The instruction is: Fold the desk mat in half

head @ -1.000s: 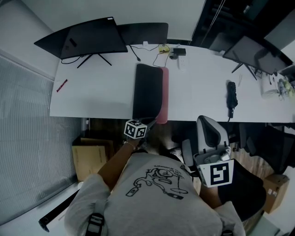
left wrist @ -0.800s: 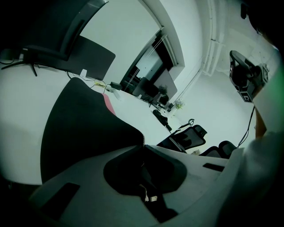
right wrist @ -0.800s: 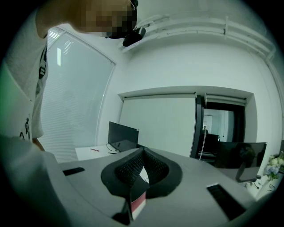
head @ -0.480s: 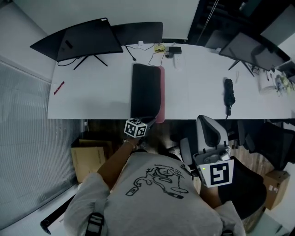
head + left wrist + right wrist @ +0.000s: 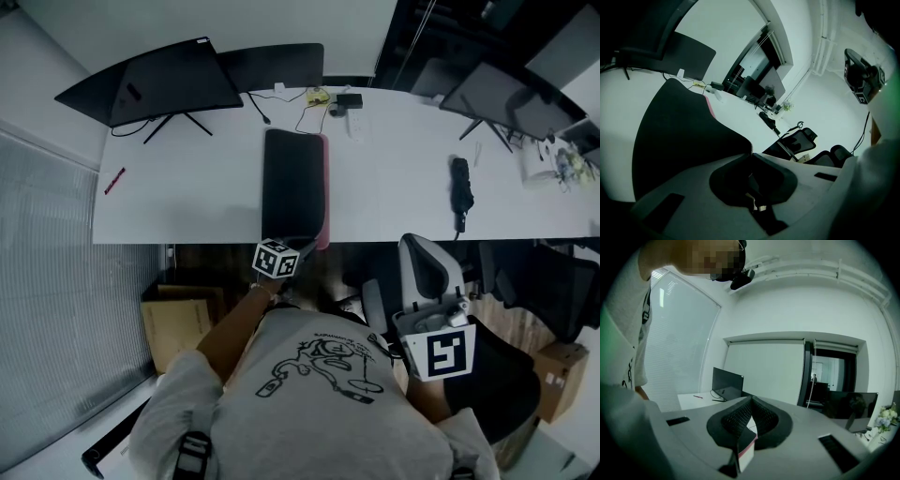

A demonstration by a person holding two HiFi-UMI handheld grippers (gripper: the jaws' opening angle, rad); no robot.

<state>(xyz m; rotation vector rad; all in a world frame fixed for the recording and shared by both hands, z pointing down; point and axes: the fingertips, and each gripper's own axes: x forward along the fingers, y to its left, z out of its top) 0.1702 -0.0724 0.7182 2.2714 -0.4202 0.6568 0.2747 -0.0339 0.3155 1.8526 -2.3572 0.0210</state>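
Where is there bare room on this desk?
Two bare patches of desk: between the red pen and the desk mat, and between the mat and the black object on the right. The back edge is crowded with monitors and cables.

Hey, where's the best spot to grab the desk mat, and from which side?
The near short edge of the desk mat, from the person's side: it reaches the front edge of the desk, so a tool can pinch the thin sheet there. The left tool is shut on that edge.
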